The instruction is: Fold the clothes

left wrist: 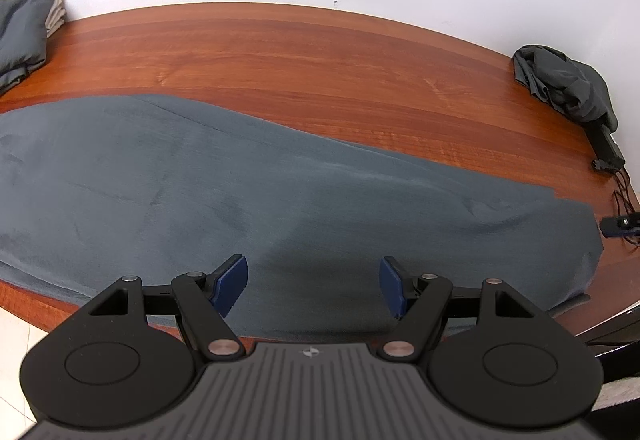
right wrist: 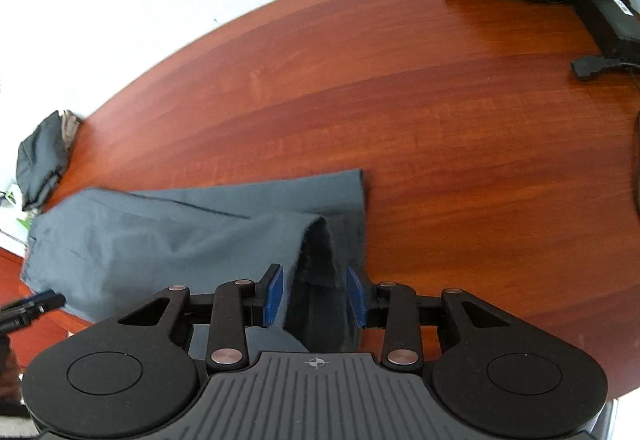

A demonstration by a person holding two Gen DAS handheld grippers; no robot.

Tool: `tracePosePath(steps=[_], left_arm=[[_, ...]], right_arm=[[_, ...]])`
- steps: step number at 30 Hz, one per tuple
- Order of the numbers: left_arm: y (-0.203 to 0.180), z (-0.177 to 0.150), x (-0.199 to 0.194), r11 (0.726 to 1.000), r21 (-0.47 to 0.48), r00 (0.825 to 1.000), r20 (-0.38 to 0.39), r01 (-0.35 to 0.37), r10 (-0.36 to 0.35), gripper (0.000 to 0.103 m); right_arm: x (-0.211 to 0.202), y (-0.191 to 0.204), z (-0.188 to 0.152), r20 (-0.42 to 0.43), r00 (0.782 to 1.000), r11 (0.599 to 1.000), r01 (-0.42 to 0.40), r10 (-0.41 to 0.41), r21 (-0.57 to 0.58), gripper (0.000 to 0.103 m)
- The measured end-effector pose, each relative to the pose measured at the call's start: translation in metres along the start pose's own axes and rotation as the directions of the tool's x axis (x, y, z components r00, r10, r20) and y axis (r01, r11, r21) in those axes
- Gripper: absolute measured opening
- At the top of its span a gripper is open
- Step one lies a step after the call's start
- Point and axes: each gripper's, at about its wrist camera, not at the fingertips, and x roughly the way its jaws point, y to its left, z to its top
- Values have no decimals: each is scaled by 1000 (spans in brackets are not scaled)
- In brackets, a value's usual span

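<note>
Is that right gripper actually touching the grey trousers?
Apart. The right wrist view shows the right gripper open, bare gaps between its pads and the grey trousers' raised fold.

The trousers (left wrist: 280,184) under my blue pads (left wrist: 230,286) are plain slate grey, no pattern. The table (left wrist: 320,56) is reddish-brown, streaked with wood grain. At ten o'clock, a dark grey folded pile (left wrist: 22,32); at two o'clock, a charcoal heap (left wrist: 568,84).

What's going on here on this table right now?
A person with two handheld grippers is folding grey trousers spread on the wooden table. The left gripper hovers open over them. The right gripper is open around a raised hem fold, not pinching it. A folded stack and crumpled clothes wait aside.
</note>
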Motion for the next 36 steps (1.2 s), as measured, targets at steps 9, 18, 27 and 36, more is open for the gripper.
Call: tracePosePath(steps=[9,18,27,36], left_arm=[[-13,-9,-12,999,39,1000,11,-9,8,77],[-21,-9,-19,998,67,1000,8,-22,21,77],[-31,-7,-19,996,87,1000,15,-20,19,77],[-50,-4,12,989,134,998,-25,68,-66,77]], right_arm=[[17,-9,3,84,989,968,136,-120,-210,38],[49,6,-11,61,997,908,-15,44,-419,43],[78,21,-7,20,999,872,-27,43,-489,42],[69,4,-25,24,999,871,-6,21,-491,38]])
